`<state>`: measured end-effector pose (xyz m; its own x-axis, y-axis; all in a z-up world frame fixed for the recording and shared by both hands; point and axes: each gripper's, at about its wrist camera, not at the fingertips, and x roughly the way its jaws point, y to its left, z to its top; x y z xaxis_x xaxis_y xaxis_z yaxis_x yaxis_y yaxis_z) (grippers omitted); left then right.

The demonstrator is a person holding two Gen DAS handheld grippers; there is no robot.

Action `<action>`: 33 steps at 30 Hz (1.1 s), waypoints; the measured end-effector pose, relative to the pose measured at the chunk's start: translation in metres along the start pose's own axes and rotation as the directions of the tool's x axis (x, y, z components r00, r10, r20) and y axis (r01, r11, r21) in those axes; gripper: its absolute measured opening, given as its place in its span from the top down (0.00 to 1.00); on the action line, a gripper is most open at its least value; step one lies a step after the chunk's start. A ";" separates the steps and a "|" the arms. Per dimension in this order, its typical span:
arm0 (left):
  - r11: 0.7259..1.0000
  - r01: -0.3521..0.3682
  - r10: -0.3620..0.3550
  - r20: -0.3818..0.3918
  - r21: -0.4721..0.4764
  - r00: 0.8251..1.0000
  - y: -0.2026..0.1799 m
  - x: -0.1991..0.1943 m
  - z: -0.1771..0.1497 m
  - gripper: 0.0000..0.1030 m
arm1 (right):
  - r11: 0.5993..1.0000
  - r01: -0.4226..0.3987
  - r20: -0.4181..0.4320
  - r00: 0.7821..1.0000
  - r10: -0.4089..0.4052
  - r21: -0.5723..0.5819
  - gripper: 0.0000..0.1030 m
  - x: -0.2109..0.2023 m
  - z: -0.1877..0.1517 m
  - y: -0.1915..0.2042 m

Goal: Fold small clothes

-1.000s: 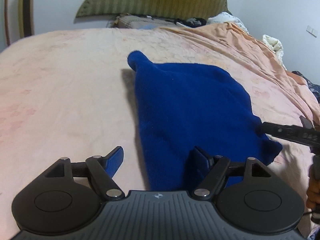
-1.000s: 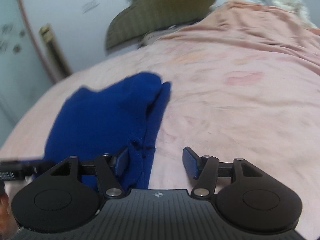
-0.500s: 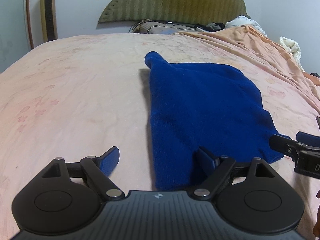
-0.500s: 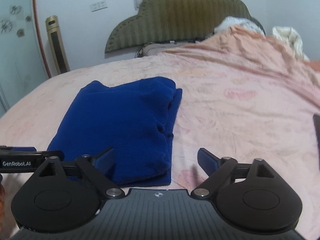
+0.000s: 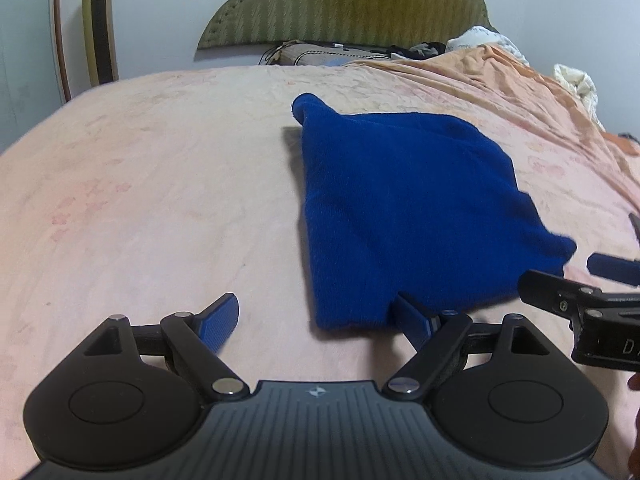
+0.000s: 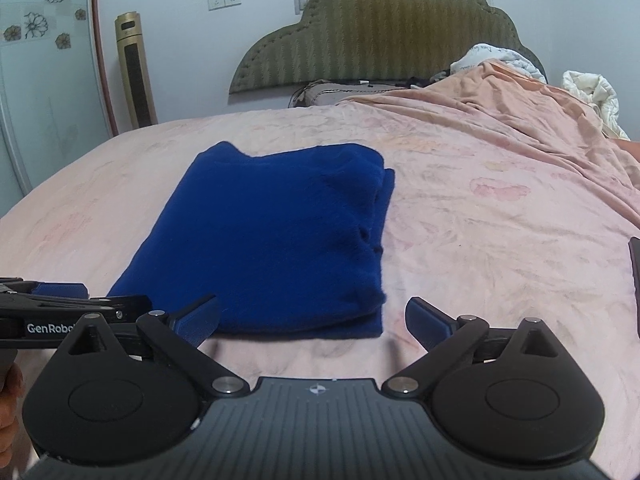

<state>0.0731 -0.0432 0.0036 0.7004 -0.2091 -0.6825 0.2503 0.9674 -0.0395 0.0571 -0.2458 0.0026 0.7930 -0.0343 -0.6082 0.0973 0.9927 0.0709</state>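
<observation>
A folded blue knit garment (image 5: 400, 208) lies flat on the pink bedsheet (image 5: 160, 200); the right wrist view shows it (image 6: 272, 232) with its stacked layers along the right side. My left gripper (image 5: 314, 304) is open just short of the near left corner, its right finger (image 5: 412, 316) beside the hem, pressing nothing. My right gripper (image 6: 312, 306) hangs just short of the near edge with its jaws opening and nothing between them. Each gripper shows at the edge of the other's view: right gripper (image 5: 580, 300), left gripper (image 6: 60, 304).
A green padded headboard (image 6: 380, 40) and pillows (image 5: 320, 54) close the far end. A rumpled orange blanket (image 6: 520, 120) and white bedding (image 6: 588, 92) pile up at the right. A gold tower appliance (image 6: 134, 72) stands by the left wall. A dark flat object (image 6: 634, 280) lies at the right edge.
My right gripper let go of the garment's edge, spread its jaws, rolled level and drew back. The left gripper also drew back toward the near corner. The garment stays folded.
</observation>
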 end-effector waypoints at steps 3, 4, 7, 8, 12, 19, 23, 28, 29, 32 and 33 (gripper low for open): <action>0.999 -0.023 0.022 0.011 0.049 1.000 -0.004 -0.005 -0.008 0.15 | 1.000 0.003 -0.004 1.000 -0.003 -0.010 0.01 -0.003 -0.005 0.006; 0.998 -0.029 0.029 0.011 0.063 1.000 -0.005 -0.006 -0.011 0.14 | 1.000 0.002 -0.007 1.000 -0.002 -0.014 0.01 -0.004 -0.007 0.007; 0.995 -0.043 0.043 0.011 0.091 0.999 -0.006 -0.007 -0.019 0.14 | 1.000 0.002 -0.019 1.000 -0.002 -0.025 0.01 -0.005 -0.015 0.012; 0.995 -0.044 0.043 0.015 0.092 0.999 -0.006 -0.009 -0.021 0.14 | 1.000 0.003 -0.023 1.000 -0.004 -0.029 0.01 -0.005 -0.017 0.014; 0.996 -0.043 0.041 0.022 0.078 0.999 -0.002 -0.011 -0.023 0.14 | 0.999 0.009 -0.032 0.999 -0.010 -0.042 0.01 -0.007 -0.024 0.019; 0.995 -0.059 0.056 0.054 0.074 0.997 -0.001 -0.010 -0.031 0.09 | 0.998 0.023 -0.026 0.999 -0.025 -0.051 0.00 -0.010 -0.030 0.024; 0.996 -0.068 0.065 0.054 0.065 0.996 0.000 -0.008 -0.033 0.02 | 0.998 0.046 -0.037 0.998 -0.048 -0.044 0.00 -0.004 -0.031 0.022; 0.998 -0.048 0.047 0.042 0.032 0.998 0.006 -0.005 -0.033 0.00 | 0.998 0.057 -0.045 0.997 -0.059 -0.034 0.00 0.000 -0.034 0.019; 0.998 -0.052 0.050 0.044 0.036 0.998 0.006 -0.005 -0.033 0.00 | 0.998 0.061 -0.042 0.997 -0.062 -0.032 0.00 -0.001 -0.034 0.019; 0.998 -0.056 0.055 0.048 0.039 0.997 0.004 -0.005 -0.034 0.00 | 0.997 0.074 -0.035 0.997 -0.074 -0.024 0.00 -0.002 -0.036 0.018; 0.998 -0.055 0.054 0.048 0.039 0.997 0.004 -0.005 -0.033 0.00 | 0.997 0.078 -0.036 0.996 -0.079 -0.024 0.00 -0.002 -0.036 0.018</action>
<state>0.0480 -0.0333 -0.0172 0.7439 -0.1636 -0.6480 0.2369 0.9712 0.0268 0.0358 -0.2234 -0.0236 0.7609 -0.1086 -0.6397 0.1446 0.9895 0.0040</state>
